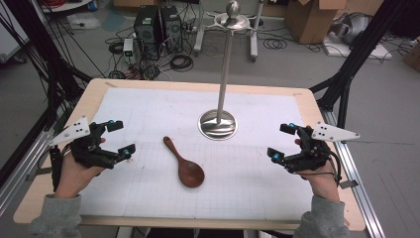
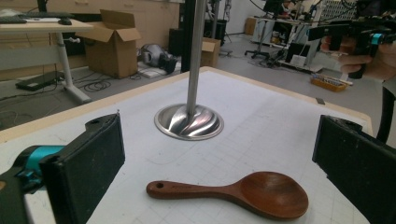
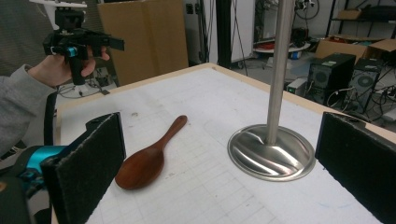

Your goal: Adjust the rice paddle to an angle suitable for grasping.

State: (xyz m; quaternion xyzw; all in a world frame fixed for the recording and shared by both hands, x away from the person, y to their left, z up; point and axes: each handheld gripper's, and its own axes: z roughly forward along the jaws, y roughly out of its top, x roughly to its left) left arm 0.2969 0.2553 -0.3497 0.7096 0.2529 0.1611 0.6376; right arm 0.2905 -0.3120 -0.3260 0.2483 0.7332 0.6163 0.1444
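Nearest the high camera: two grey sleeves at the bottom edge, each hand carrying a gripper over the bench (image 1: pixel 59 196).

Left gripper (image 1: pixel 118 139): jaws wide apart, nothing between them. It hovers well to the left of the spoon, near the bench's left edge. In its own view the two black pads frame the spoon (image 2: pixel 233 192), which lies flat on the white mat, handle end with its small hole toward the left pad, bowl toward the right pad. No contact.

Spoon (image 1: pixel 184 163): dark wood, flat on the mat, bowl toward the person, handle angled away and to the left. It lies just in front and to the left of the stand's base, apart from it.

Stand (image 1: pixel 218 124): round steel base with a tall upright pole carrying hook arms and a ball at the top. Nothing hangs from it that I can see.

Right gripper (image 1: pixel 284 141): jaws equally wide, empty, held well to the right of the spoon, past the stand's base. Its own view has the spoon (image 3: pixel 147 158) by the left pad and the stand base (image 3: pixel 271 151) toward the right.

Judgement: start of the job, approach stage; nothing grasped yet. Likely aim is hanging the spoon on the stand by its handle hole. Next move calls for one gripper to descend on the handle, jaws straddling its narrow width, and to close low enough to lift it off the flat mat.
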